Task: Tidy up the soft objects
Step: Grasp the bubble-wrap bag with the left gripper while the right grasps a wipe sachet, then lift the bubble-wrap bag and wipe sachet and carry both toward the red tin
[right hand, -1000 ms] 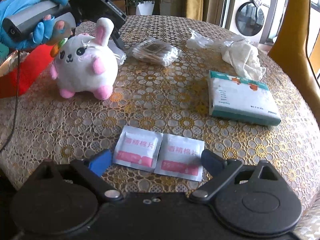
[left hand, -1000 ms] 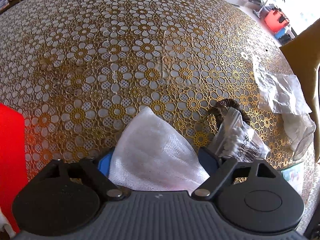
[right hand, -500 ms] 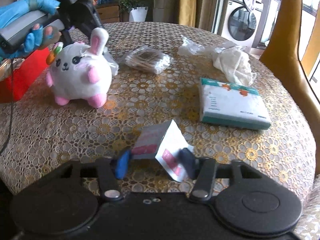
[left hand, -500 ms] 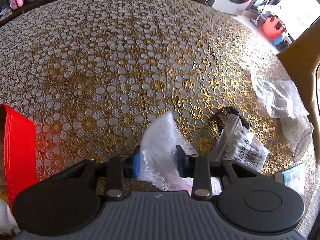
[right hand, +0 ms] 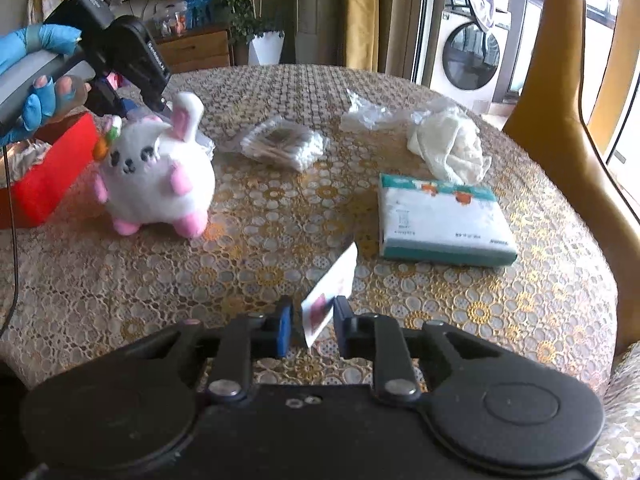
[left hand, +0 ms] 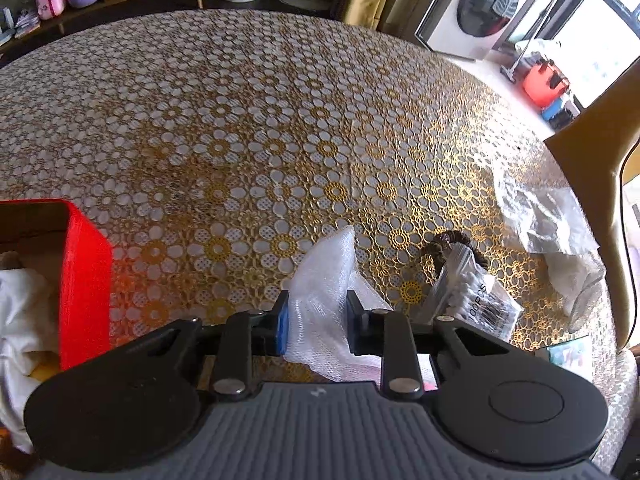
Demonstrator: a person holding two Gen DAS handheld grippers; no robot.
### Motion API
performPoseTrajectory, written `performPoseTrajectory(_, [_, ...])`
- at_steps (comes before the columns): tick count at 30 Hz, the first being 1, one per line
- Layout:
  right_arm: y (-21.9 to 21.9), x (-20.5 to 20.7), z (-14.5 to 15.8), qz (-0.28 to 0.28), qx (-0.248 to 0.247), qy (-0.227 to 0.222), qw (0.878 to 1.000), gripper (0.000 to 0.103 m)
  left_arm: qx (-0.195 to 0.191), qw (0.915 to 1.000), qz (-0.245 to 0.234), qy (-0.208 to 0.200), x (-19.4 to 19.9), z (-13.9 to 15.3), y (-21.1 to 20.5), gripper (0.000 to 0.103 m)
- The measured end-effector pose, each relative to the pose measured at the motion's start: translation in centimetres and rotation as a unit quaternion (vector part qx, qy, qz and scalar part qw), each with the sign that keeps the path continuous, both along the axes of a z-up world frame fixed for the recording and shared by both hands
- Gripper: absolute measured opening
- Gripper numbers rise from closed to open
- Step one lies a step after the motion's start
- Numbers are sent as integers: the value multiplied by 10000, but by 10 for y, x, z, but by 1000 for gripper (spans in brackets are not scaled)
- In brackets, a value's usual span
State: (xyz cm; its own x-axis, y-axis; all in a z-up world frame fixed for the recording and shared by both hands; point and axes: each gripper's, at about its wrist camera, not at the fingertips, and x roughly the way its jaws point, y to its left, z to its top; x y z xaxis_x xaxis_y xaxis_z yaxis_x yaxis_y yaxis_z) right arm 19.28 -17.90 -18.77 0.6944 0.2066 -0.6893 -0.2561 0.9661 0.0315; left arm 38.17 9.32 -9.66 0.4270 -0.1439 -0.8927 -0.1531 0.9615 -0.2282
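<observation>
White mesh-wrapped pack (left hand: 324, 300) pinched in left gripper (left hand: 316, 320), jaws just closed on it, just right of red box (left hand: 86, 280). Right gripper (right hand: 310, 326), jaws just closing, nips folded wipe sachets (right hand: 330, 292), nearer than plush rabbit (right hand: 156, 176). Advice: keep both pinches firm, carry low over red box rim, release inside.

A: Tablecloth (left hand: 280, 128) is showing gold-and-white floral lace. Box (left hand: 86, 276) is glowing red beside it.
B: Plush rabbit (right hand: 156, 176) is wearing white with pink feet and ear lining, and carrying an orange carrot. Tissue pack (right hand: 444, 220) is showing white with teal edging. Glove (right hand: 36, 76) is showing blue.
</observation>
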Motion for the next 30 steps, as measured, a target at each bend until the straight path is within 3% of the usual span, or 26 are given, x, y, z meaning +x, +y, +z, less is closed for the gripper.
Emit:
performPoseTrajectory(5, [0, -7, 11, 17, 21, -178, 9998, 14, -32, 9998, 128, -128, -12, 15, 10, 24])
performPoseTrajectory(13, [-9, 4, 3, -268, 96, 62, 9996, 14, 10, 9996, 215, -195, -28, 23, 23, 24])
performPoseTrajectory(20, [-19, 24, -3, -343, 553, 241, 9976, 14, 14, 9996, 194, -184, -31, 20, 25, 24])
performPoseTrajectory(23, [-18, 24, -4, -300, 580, 175, 9977, 11, 4, 9997, 196, -169, -31, 18, 25, 24])
performPoseTrajectory(25, [-19, 23, -4, -346, 587, 92, 9976, 3, -10, 9997, 193, -172, -32, 18, 25, 24])
performPoseTrajectory(30, [-20, 15, 3, -382, 645, -92, 9971, 3, -102, 9995, 194, -210, -35, 21, 28, 22])
